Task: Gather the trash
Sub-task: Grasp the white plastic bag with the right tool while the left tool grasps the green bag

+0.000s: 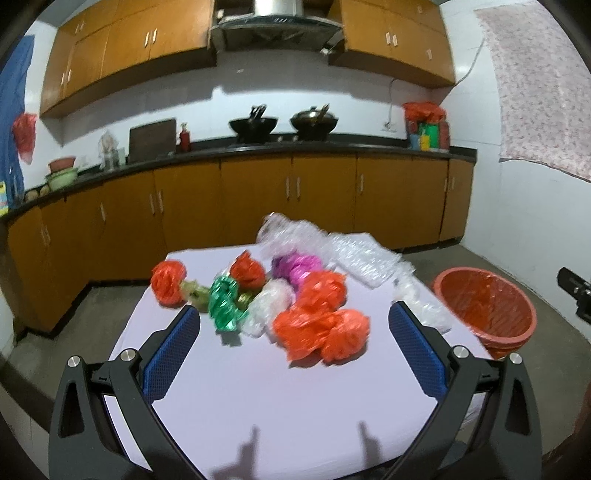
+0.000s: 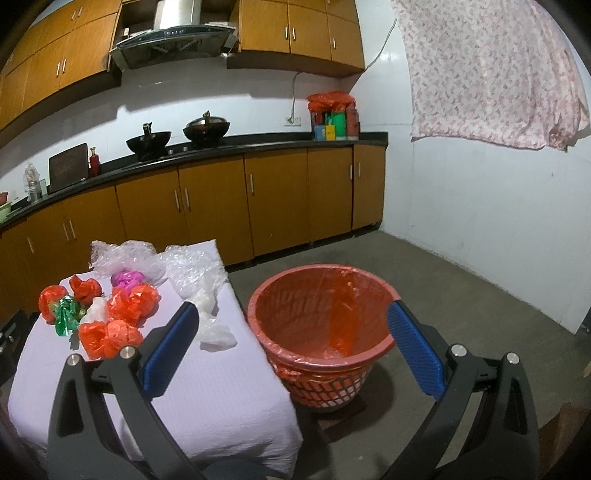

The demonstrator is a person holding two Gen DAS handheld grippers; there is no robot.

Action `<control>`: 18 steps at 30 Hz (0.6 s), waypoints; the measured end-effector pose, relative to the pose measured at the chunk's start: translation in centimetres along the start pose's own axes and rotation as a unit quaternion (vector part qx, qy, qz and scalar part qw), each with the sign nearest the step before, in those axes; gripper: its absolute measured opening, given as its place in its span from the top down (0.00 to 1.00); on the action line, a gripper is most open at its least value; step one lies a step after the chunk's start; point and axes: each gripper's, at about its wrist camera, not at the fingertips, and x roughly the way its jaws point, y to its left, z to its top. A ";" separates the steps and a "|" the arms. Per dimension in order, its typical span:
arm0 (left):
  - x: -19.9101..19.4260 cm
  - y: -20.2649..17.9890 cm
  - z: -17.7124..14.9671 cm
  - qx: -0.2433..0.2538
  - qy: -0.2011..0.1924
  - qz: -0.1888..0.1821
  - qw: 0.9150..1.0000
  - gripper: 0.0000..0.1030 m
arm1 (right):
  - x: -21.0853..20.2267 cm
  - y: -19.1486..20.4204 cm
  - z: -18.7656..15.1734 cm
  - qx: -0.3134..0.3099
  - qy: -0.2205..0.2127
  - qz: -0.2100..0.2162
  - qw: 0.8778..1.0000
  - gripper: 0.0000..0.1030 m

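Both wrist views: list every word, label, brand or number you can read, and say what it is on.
No text is legible in either view.
Range hood: a pale strip of marks along its front panel, too small to read.
Colourful boxes on the counter: printed patches, blurred.
Red bottle by the cutting board: no label can be made out.
Crumpled wrappers on the table: no print visible.

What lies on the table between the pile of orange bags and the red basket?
In the right wrist view, clear crumpled plastic lies on the table between the orange bags and the red basket, near the table's edge.
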 end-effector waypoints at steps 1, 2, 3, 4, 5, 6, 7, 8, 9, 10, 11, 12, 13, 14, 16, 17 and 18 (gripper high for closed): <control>0.5 0.9 -0.4 -0.006 0.008 0.006 1.000 0.02 | 0.4 0.3 0.1 0.000 0.005 0.005 1.000 0.04; 0.6 1.1 -0.4 -0.007 0.011 0.010 1.000 0.02 | 0.7 0.5 0.0 0.000 0.009 0.009 1.000 0.04; 0.8 1.5 -0.5 -0.009 0.016 0.015 1.000 0.02 | 1.2 0.9 -0.1 -0.001 0.016 0.014 1.000 0.04; 1.1 2.2 -0.8 -0.013 0.023 0.022 0.999 0.02 | 1.7 1.0 0.0 -0.001 0.022 0.018 1.000 0.04; 1.3 2.7 -0.9 -0.016 0.028 0.025 0.999 0.02 | 2.2 1.4 -0.2 -0.001 0.031 0.023 0.999 0.04; 1.6 3.1 -1.0 -0.020 0.034 0.028 0.999 0.02 | 2.6 1.4 -0.1 0.000 0.037 0.027 0.999 0.04; 1.9 3.8 -1.2 -0.025 0.042 0.033 0.998 0.02 | 3.2 1.8 -0.3 0.000 0.046 0.032 0.998 0.04; 2.3 4.3 -1.4 -0.029 0.047 0.037 0.998 0.02 | 3.6 2.0 -0.4 0.000 0.052 0.035 0.998 0.04; 2.7 4.9 -1.7 -0.034 0.056 0.041 0.997 0.02 | 4.1 2.2 -0.4 -0.001 0.059 0.038 0.998 0.04; 3.0 5.2 -1.6 -0.037 0.061 0.042 0.997 0.02 | 4.6 2.6 -0.5 -0.003 0.065 0.041 0.997 0.04; 3.4 5.7 -1.8 -0.040 0.068 0.046 0.996 0.02 | 5.2 2.9 -0.5 -0.005 0.070 0.044 0.997 0.04; 3.9 6.0 -1.9 -0.043 0.073 0.050 0.995 0.02 | 5.9 3.4 -0.6 -0.008 0.076 0.048 0.996 0.06; 4.5 6.6 -2.1 -0.043 0.083 0.058 0.994 0.02 | 6.5 3.7 -0.6 -0.012 0.081 0.051 0.995 0.08; 5.0 6.8 -2.0 -0.042 0.088 0.062 0.993 0.02 | 7.1 4.2 -0.6 -0.017 0.086 0.054 0.995 0.11; 6.1 7.7 -2.0 -0.042 0.098 0.071 0.992 0.02 | 8.4 5.1 -0.5 -0.027 0.095 0.059 0.993 0.14; 6.6 8.0 -1.9 -0.043 0.102 0.072 0.991 0.03 | 9.1 5.7 -0.4 -0.034 0.099 0.061 0.993 0.16; 7.1 8.3 -1.8 -0.045 0.105 0.074 0.991 0.04 | 9.9 6.2 -0.3 -0.040 0.103 0.062 0.992 0.17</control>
